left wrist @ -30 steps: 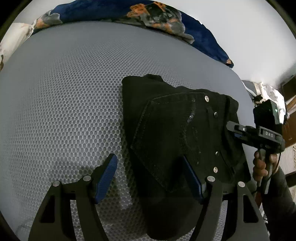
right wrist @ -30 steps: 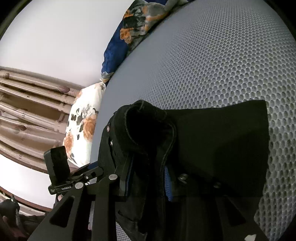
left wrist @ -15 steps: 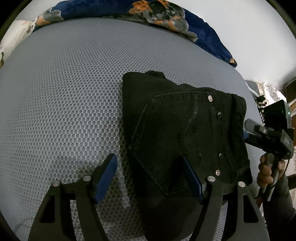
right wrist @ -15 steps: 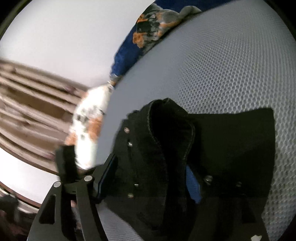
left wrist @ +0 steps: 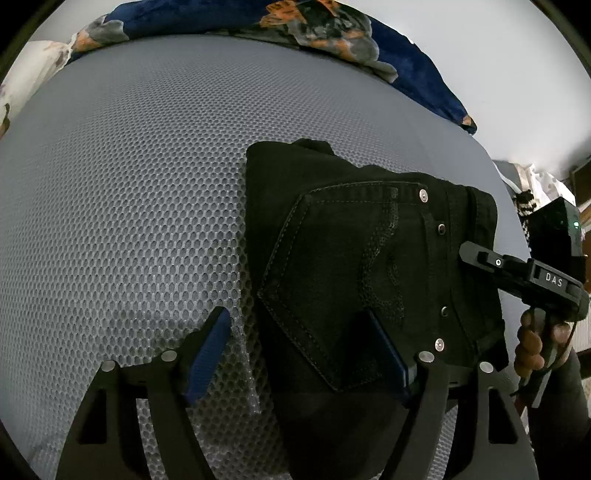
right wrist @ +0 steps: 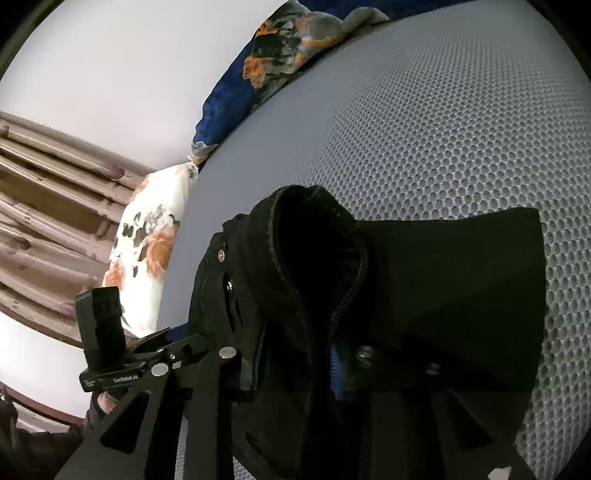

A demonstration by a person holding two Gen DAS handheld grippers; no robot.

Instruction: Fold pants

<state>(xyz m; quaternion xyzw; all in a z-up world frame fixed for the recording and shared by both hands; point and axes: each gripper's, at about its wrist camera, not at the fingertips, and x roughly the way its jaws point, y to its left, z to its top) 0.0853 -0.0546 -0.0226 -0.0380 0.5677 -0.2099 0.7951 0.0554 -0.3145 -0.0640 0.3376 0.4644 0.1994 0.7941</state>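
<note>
The black pants are lying folded on a grey honeycomb-mesh bed surface, back pocket facing up. A navy floral blanket is bunching along the far edge against a pale wall, and a white floral pillow is sitting beside brown curtains. The left gripper is hovering spread wide, one blue pad over bare mesh, the other over the pocket, gripping nothing. The right gripper has just been closing and is pinching the bunched waistband end of the pants, lifting that fold slightly.
</note>
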